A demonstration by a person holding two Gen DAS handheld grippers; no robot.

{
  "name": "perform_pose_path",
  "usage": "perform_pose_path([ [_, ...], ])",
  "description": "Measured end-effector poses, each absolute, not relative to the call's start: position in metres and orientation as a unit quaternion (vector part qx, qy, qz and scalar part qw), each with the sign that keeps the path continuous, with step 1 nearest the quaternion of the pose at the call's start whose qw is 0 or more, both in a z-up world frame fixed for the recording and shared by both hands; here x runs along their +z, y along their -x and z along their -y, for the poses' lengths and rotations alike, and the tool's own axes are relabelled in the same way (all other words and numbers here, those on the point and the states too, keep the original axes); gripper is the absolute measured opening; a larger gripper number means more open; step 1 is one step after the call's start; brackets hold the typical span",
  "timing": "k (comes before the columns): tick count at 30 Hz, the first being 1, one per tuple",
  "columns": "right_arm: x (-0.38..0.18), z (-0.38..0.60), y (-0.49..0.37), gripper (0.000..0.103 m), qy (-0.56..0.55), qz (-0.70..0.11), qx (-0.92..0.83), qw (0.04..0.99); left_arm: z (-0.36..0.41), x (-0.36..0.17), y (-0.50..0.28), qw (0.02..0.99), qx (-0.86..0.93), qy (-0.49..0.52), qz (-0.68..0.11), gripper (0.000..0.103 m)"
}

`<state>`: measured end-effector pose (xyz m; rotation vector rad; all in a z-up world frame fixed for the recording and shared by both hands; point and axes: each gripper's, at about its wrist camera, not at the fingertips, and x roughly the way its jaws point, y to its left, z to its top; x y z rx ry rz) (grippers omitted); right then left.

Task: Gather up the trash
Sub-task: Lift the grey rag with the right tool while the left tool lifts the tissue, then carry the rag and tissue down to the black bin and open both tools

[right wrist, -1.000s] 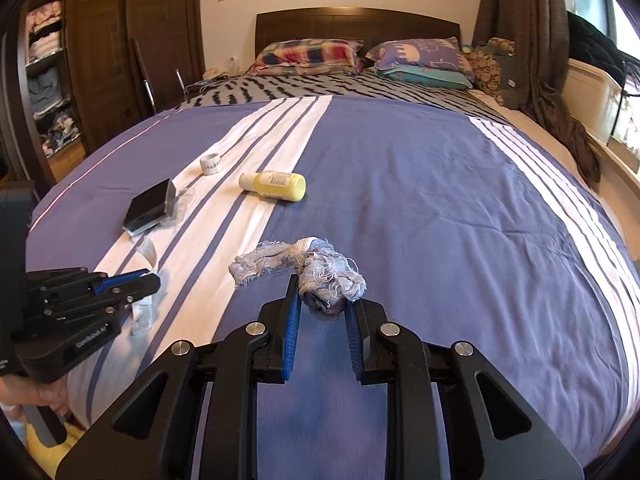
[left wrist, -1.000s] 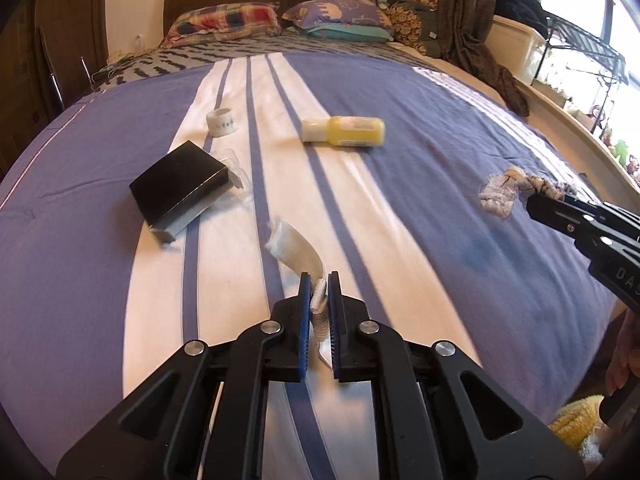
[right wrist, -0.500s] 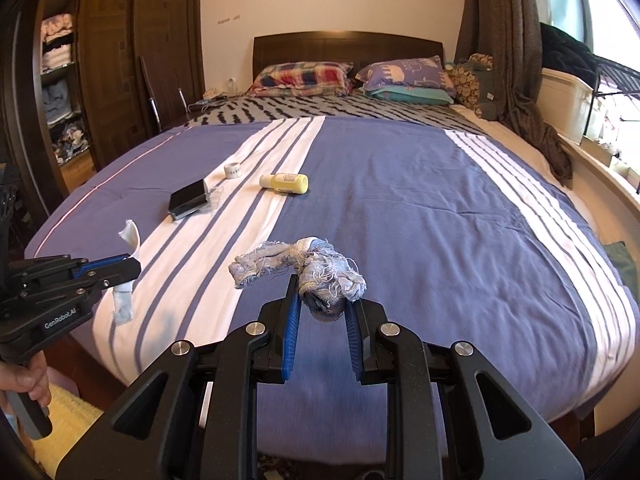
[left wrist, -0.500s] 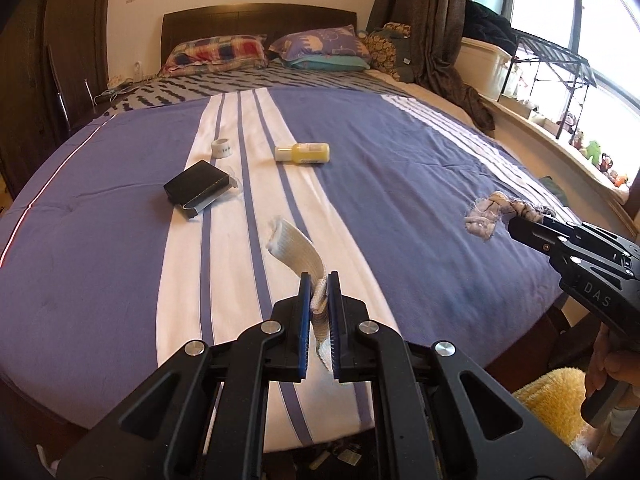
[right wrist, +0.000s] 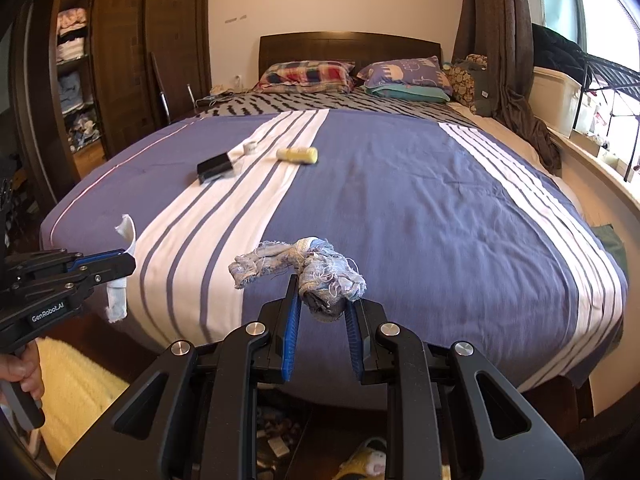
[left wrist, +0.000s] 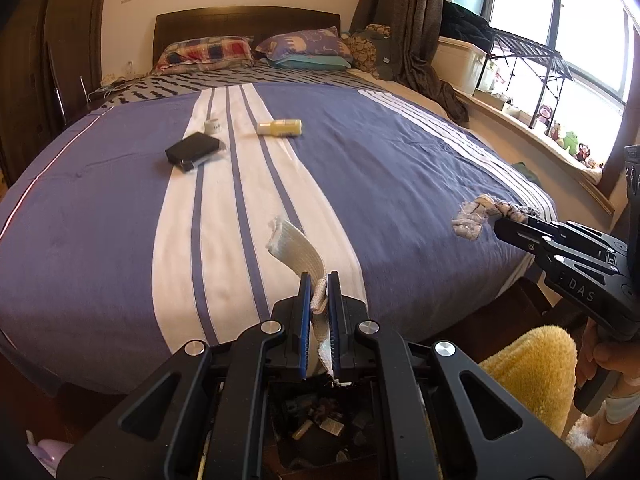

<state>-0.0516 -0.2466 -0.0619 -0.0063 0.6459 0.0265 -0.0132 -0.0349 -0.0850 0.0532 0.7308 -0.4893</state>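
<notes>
White fabric strip (left wrist: 298,252) clamped in left hand-held gripper (left wrist: 319,300), frame centre; frayed blue rag (right wrist: 308,270) clamped in right hand-held gripper (right wrist: 320,308). Keep both grips firm until over bin (left wrist: 320,420), bottom centre, then release

Daylight from window (left wrist: 592,40) at right, glare there; strong fisheye bending, dark corners, mostly sharp.

Bedspread (right wrist: 440,220) is lying clear at two o'clock; black box (right wrist: 215,167), bottle (right wrist: 298,155) are obstructing at eleven.
</notes>
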Motion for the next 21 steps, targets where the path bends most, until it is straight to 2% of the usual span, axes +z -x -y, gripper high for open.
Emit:
perform_pose_path([
  [10, -0.115, 0.232, 0.080, 0.022, 0.001, -0.370, 0.030, 0.929, 0.020, -0.127, 0.043, 0.891, -0.243, -0.021, -0.384, 0.007],
  [21, -0.184, 0.226, 0.083, 0.022, -0.016, -0.444, 0.041, 0.895, 0.015, -0.209, 0.050, 0.857, -0.231, -0.026, -0.461, 0.007],
])
